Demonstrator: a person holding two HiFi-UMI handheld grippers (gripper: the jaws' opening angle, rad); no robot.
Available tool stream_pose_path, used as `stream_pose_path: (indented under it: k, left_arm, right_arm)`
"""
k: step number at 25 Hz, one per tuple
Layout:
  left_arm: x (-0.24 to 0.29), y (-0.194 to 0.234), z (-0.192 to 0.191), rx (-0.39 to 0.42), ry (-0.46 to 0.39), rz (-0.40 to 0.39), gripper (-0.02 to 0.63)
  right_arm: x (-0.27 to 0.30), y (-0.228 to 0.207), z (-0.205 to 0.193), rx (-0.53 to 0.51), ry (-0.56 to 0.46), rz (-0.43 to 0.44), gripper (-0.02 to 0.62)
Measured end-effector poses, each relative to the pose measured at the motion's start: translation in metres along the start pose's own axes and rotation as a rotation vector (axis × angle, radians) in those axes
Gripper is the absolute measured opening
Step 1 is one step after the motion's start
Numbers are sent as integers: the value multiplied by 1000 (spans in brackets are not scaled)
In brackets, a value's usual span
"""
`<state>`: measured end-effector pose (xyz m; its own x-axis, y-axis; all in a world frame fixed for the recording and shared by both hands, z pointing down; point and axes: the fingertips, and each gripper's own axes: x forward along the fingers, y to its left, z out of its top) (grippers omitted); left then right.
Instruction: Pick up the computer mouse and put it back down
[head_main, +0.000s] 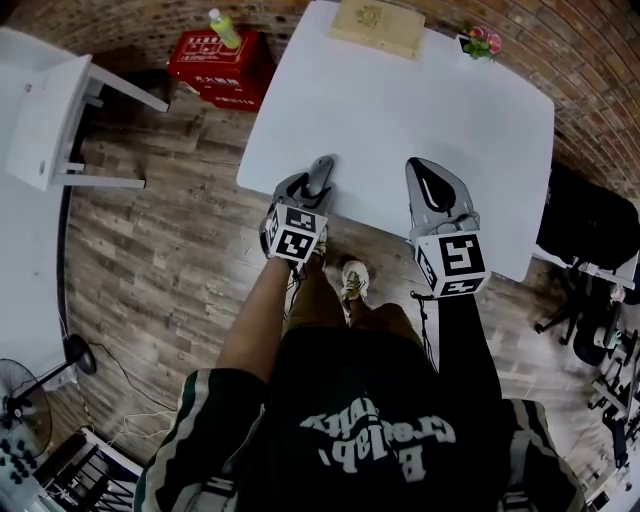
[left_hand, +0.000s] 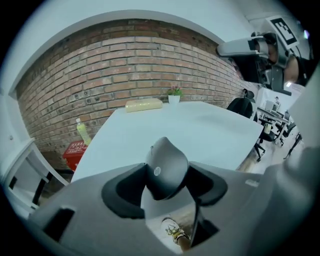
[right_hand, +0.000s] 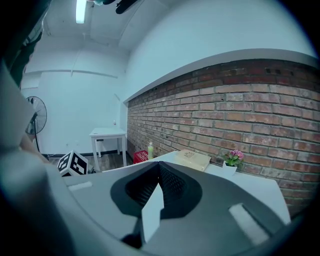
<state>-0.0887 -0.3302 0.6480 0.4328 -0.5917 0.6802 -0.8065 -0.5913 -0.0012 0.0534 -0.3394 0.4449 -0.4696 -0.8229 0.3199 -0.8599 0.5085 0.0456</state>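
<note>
You're pinching the computer mouse in the left tool, long axis along the jaws, over the surface's near edge; right tool idling, pressed together.

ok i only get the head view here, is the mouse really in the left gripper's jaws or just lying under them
observer: It's in them. In the left gripper view the mouse sits between the left gripper jaws, which clamp it from both sides.
operator: and which way is it facing
observer: The end with a small round logo faces that gripper's camera. The other end points toward the brick wall.
operator: right gripper carrying anything
observer: No. In the right gripper view the right gripper has its jaws meeting at the tips, with nothing between them.
</note>
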Motion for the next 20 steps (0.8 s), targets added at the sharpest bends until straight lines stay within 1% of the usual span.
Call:
stream_pose_path:
  k: [5, 9, 11, 13, 17, 20]
  left_arm:
    - [5, -2, 3, 25, -19, 2, 249]
    - [7, -9, 0, 41, -9, -9, 253]
    - [9, -15, 2, 41, -23, -41, 305]
    - [11, -20, 4, 44, -32, -60, 320]
    - [12, -19, 2, 29, -22, -48, 318]
    - [11, -18, 5, 31, -31, -40, 313]
  right_arm:
    - [-2, -5, -2, 5, 0, -10, 15]
    - [-3, -7, -1, 8, -6, -11, 15]
    - [-3, -8, -1, 9, -8, -8, 15]
    - [-3, -9, -1, 9, -10, -6, 15]
    - [-3, -11, -1, 10, -12, -3, 15]
    - [-4, -13, -1, 10, -13, -3, 15]
